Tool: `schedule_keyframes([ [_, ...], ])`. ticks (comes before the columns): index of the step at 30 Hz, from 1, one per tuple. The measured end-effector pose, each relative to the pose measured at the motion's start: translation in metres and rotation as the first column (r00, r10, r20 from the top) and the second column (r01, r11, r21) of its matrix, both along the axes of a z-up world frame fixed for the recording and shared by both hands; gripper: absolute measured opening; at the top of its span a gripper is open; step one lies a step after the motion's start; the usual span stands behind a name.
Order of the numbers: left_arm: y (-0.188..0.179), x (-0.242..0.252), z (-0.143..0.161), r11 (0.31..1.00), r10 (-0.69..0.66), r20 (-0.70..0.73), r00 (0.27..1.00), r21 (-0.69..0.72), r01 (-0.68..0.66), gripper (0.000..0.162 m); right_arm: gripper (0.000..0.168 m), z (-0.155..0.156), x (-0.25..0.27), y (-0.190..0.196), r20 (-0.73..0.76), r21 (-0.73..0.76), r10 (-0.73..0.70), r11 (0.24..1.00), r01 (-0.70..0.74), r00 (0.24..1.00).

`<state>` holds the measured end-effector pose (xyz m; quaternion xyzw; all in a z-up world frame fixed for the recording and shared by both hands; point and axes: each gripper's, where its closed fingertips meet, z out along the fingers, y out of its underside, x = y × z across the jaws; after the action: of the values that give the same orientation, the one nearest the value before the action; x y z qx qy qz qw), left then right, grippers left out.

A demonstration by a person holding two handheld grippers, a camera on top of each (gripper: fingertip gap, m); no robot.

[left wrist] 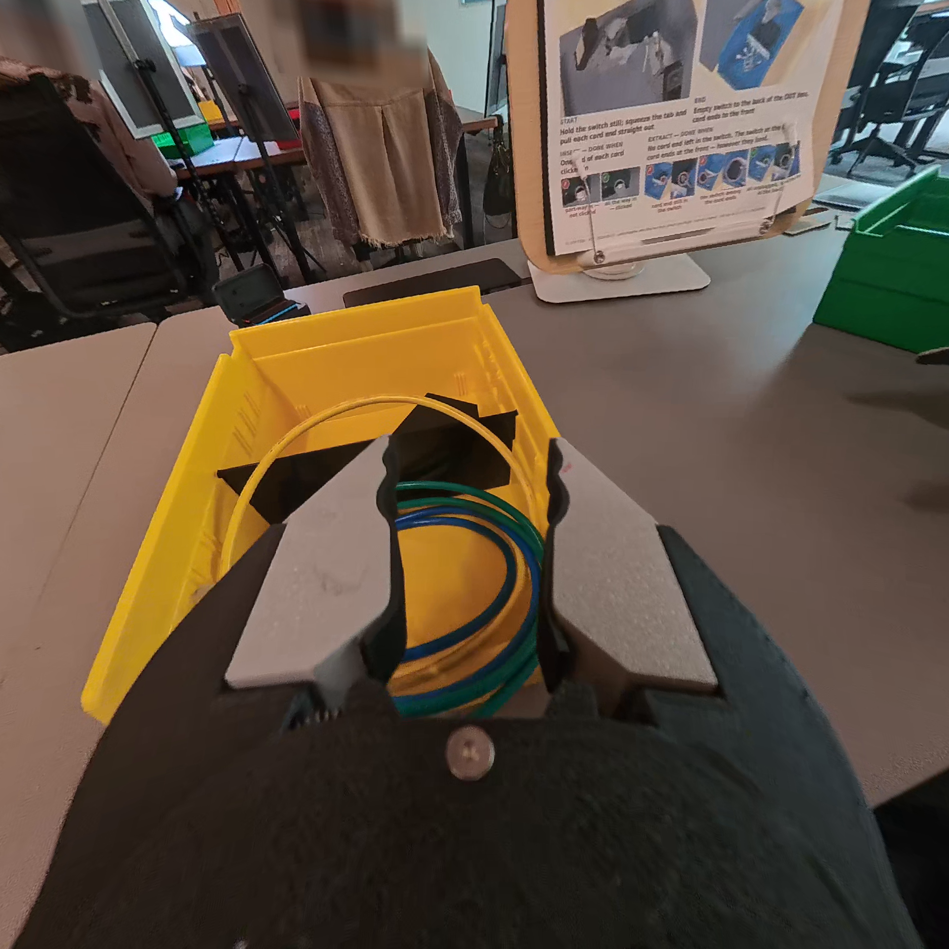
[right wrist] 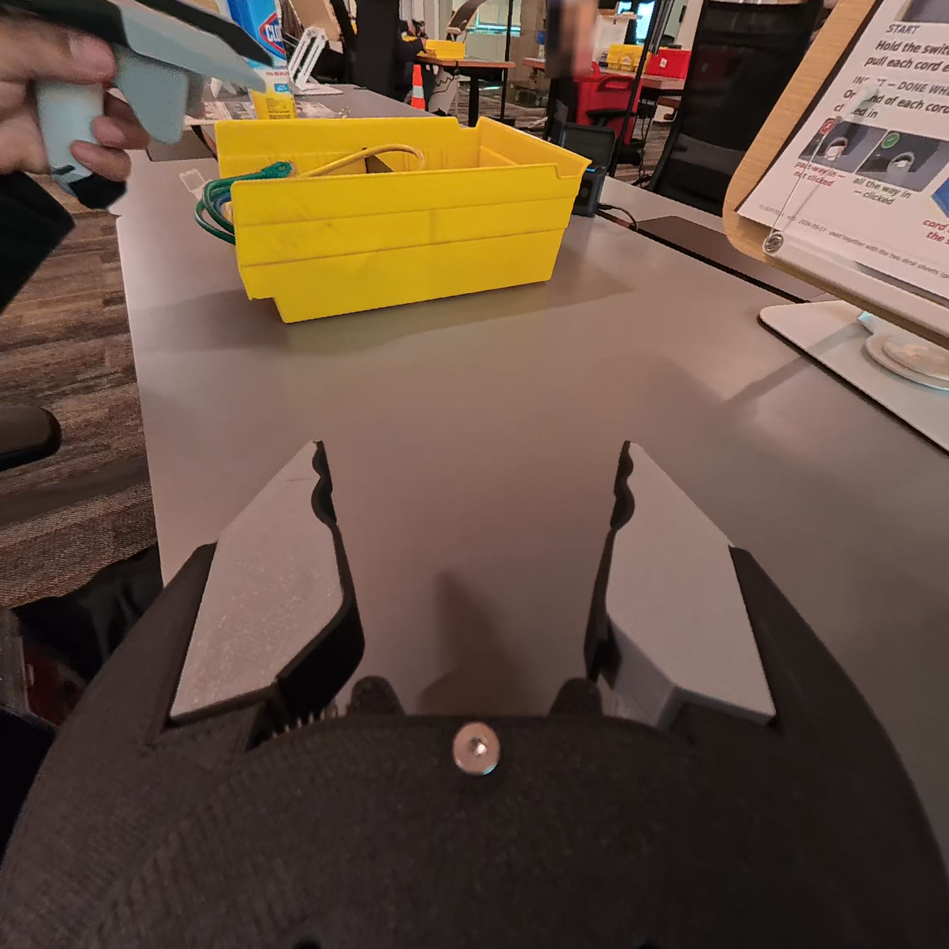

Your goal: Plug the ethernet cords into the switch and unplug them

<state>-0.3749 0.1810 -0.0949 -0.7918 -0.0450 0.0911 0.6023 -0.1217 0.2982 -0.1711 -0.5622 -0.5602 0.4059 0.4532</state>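
A grey worktop (right wrist: 462, 369) carries an open yellow plastic bin (left wrist: 328, 369) directly below the left gripper (left wrist: 470, 462), whose jaws stand apart, empty. Inside it lie coiled green (left wrist: 462, 490), blue (left wrist: 462, 518) and yellow ethernet cords (left wrist: 318, 426), ahead of them a black box-shaped switch (left wrist: 452, 452). The right gripper (right wrist: 471, 452) hovers wide apart, the bin far ahead-left.

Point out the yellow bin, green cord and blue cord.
yellow bin (right wrist: 400, 257): right wrist view, near side wall.
green cord (left wrist: 462, 490): left wrist view, top of coil.
blue cord (left wrist: 506, 560): left wrist view, right side of loop.
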Motion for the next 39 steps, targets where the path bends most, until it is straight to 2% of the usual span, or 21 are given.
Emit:
schedule_keyframes([
  [8,0.014,0.01,-0.013,0.999,-0.015,-0.004,1.0,-0.049,0.015,0.059,0.105,0.003,0.002,0.002,-0.02,-0.024,-0.005,1.0,0.005,1.0],
  [11,0.016,0.013,-0.002,0.998,-0.026,-0.036,0.999,-0.053,0.024,0.057,0.105,0.004,0.002,0.001,-0.029,-0.017,-0.007,1.0,0.006,1.0],
  [14,0.029,0.003,0.022,0.997,-0.033,-0.07,0.997,-0.065,0.029,0.06,0.104,0.004,0.002,-0.001,-0.029,-0.001,-0.008,1.0,0.008,1.0],
  [16,0.044,-0.006,0.036,0.992,-0.057,-0.073,0.996,-0.12,0.048,0.068,0.105,0.003,0.002,-0.001,-0.02,0.005,-0.009,1.0,0.009,1.0],
  [18,0.061,-0.021,0.049,0.983,-0.06,-0.108,0.992,-0.181,0.04,0.068,0.105,0.003,0.002,-0.001,-0.022,0.009,-0.014,1.0,0.014,1.0],
  [20,0.082,-0.035,0.049,0.959,-0.071,-0.128,0.989,-0.283,0.032,0.068,0.104,0.004,0.002,-0.001,-0.026,0.01,-0.015,1.0,0.016,1.0],
  [23,0.112,-0.05,0.022,0.872,-0.113,-0.057,0.992,-0.485,0.072,0.066,0.103,0.004,0.003,0.001,-0.028,0.011,-0.03,0.999,0.031,0.999],
  [27,0.14,-0.069,-0.032,0.716,-0.085,0.06,0.995,-0.691,0.103,0.065,0.103,0.005,0.004,0.001,-0.03,0.014,-0.036,0.999,0.037,0.999],
  [31,0.149,-0.079,-0.081,0.582,-0.068,0.126,0.99,-0.801,0.142,0.061,0.102,0.004,0.003,0.002,-0.023,0.012,-0.04,0.999,0.041,0.999],
  [34,0.145,-0.081,-0.109,0.462,-0.115,0.153,0.981,-0.867,0.19,0.064,0.102,0.005,0.005,0.001,-0.031,0.011,-0.039,0.999,0.039,0.999],
  [36,0.145,-0.076,-0.12,0.399,-0.182,0.186,0.966,-0.883,0.245,0.056,0.101,0.005,0.005,0.001,-0.033,0.005,-0.033,0.999,0.033,0.999],
  [37,0.144,-0.073,-0.128,0.36,-0.226,0.201,0.953,-0.892,0.273,0.057,0.101,0.005,0.005,0.001,-0.031,0.0,-0.03,1.0,0.03,0.999],
  [39,0.137,-0.079,-0.146,0.268,-0.264,0.182,0.947,-0.929,0.254,0.072,0.1,0.004,0.005,0.001,-0.03,-0.009,-0.028,1.0,0.027,0.999],
])
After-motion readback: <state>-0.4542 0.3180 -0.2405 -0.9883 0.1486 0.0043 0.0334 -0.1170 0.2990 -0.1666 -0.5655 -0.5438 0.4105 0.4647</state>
